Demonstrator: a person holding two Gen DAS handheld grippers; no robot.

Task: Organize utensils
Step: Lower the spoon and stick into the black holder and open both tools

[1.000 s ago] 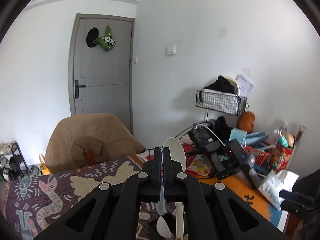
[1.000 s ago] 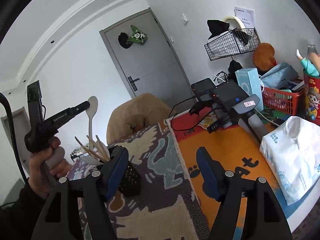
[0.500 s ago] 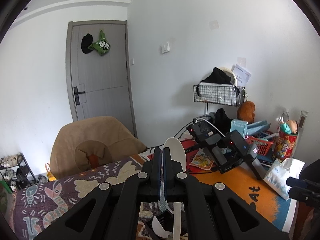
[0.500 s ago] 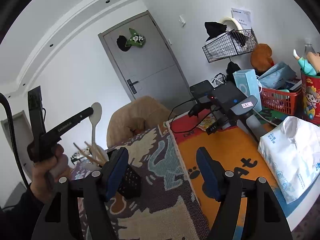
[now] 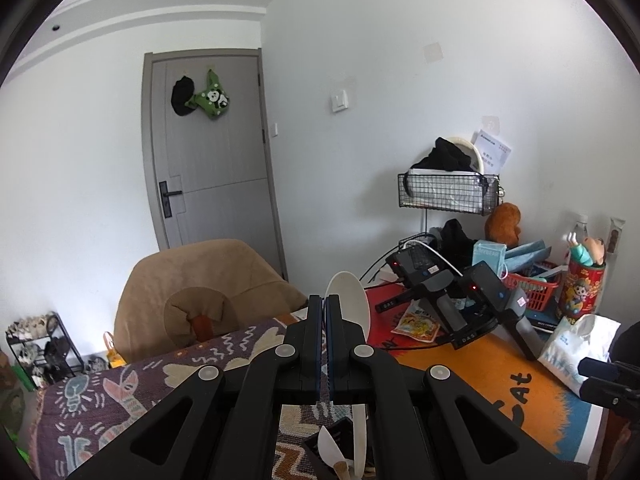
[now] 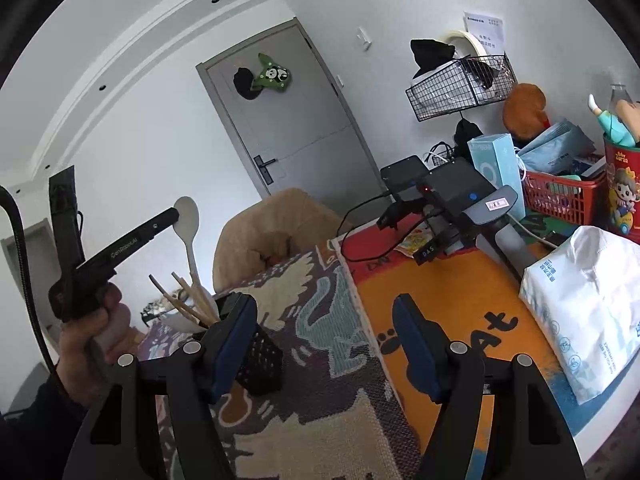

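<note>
Raised since a second ago: the white spoon (image 6: 188, 216) and the left gripper (image 6: 173, 213) at it now stand higher above the black utensil holder (image 6: 256, 354), as the right wrist view shows, and the left wrist view has tipped upward to take in more ceiling. Left gripper (image 5: 323, 312): jaws drawn fully together, tips at the spoon's neck just under the bowl; whether the pads actually pinch the spoon cannot be told. Spoon (image 5: 347, 300): bowl rising just beyond and to the right of the closed tips, handle running down past the gripper's right side into the holder (image 5: 340, 448) directly below. Holder contents: wooden chopsticks (image 6: 176, 296) fanned out below the left gripper, with another pale utensil (image 5: 330, 450) beside the spoon handle. Right gripper (image 6: 326, 344): jaws held wide, nothing between them, its left finger (image 6: 236, 340) just in front of the holder. Hand (image 6: 90, 332): wrapped round the left gripper's handle, far left of the right gripper. Desk (image 6: 452, 292): covered with a patterned cloth, orange ahead of the right gripper. White packet (image 6: 588, 304): well off to the right gripper's right.
</note>
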